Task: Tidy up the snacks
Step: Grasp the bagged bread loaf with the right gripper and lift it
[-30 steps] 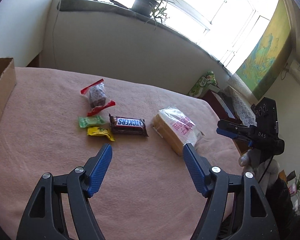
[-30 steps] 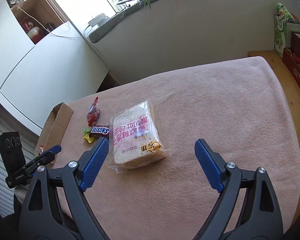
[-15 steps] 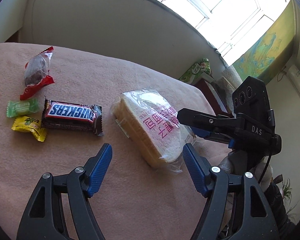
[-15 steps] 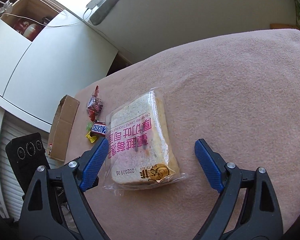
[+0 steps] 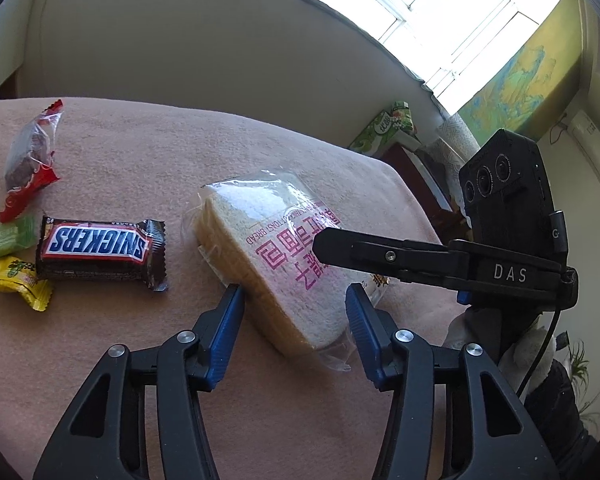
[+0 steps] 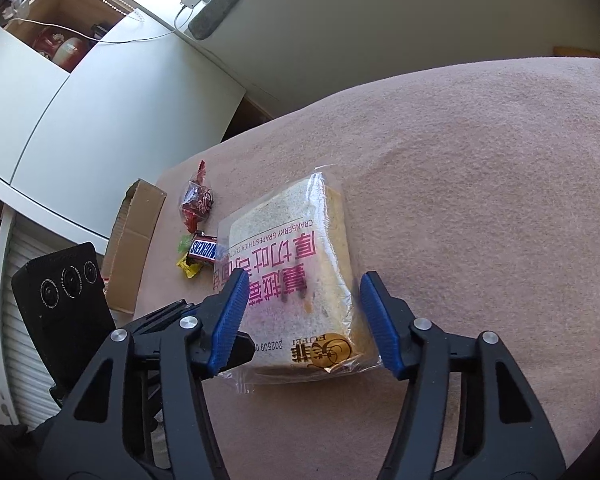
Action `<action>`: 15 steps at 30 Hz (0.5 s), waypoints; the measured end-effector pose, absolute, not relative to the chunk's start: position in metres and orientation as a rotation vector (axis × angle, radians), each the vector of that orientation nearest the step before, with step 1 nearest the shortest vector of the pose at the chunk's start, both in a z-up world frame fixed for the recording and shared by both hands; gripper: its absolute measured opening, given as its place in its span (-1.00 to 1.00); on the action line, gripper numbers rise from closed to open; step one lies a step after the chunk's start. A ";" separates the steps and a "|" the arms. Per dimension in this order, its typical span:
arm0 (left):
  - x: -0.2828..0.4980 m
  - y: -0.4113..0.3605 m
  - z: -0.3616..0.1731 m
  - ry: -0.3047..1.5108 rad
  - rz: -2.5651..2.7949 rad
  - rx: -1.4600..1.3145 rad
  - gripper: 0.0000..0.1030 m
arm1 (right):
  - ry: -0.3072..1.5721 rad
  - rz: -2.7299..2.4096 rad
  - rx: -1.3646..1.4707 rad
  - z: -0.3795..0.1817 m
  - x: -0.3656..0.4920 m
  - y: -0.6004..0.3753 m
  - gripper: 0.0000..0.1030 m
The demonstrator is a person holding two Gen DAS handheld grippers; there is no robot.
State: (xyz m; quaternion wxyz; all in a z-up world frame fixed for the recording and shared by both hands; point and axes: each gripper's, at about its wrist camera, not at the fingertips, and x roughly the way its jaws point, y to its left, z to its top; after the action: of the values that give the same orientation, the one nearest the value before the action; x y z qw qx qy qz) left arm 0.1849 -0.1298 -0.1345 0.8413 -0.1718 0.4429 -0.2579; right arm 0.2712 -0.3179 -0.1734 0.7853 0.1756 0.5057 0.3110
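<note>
A bagged slice of toast bread [image 5: 276,248] with pink print lies on the pink blanket. My left gripper [image 5: 294,294] is open with its jaws either side of the bread's near corner. My right gripper [image 6: 302,282] is open and straddles the same bread [image 6: 292,276] from the other side. In the left wrist view the right gripper's finger reaches over the bag. Left of the bread lie a Snickers bar [image 5: 100,248], a yellow candy [image 5: 18,280], a green candy [image 5: 4,236] and a red-ended snack bag [image 5: 30,156].
A cardboard box [image 6: 134,236] stands at the blanket's far end beyond the candies. A white cabinet [image 6: 80,112] and the wall lie behind it. In the left wrist view the blanket's edge drops off at the right, by a green package [image 5: 384,128].
Both grippers have moved in onto the bread and their jaws have narrowed around it. The bread has not moved.
</note>
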 end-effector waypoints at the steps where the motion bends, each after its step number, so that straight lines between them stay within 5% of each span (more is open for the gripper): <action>1: 0.185 -0.130 -0.134 0.933 -0.545 -0.359 0.00 | 1.088 0.667 0.368 -0.172 0.270 -0.316 0.15; 15: 0.167 -0.125 -0.108 0.856 -0.545 -0.311 -0.03 | 1.029 0.665 0.339 -0.144 0.244 -0.308 0.13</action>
State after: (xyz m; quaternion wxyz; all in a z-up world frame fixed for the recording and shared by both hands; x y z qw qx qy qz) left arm 0.1665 -0.1252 -0.1082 0.8624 -0.1484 0.4082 -0.2600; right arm 0.2442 -0.3080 -0.1440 0.8048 0.1581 0.4806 0.3104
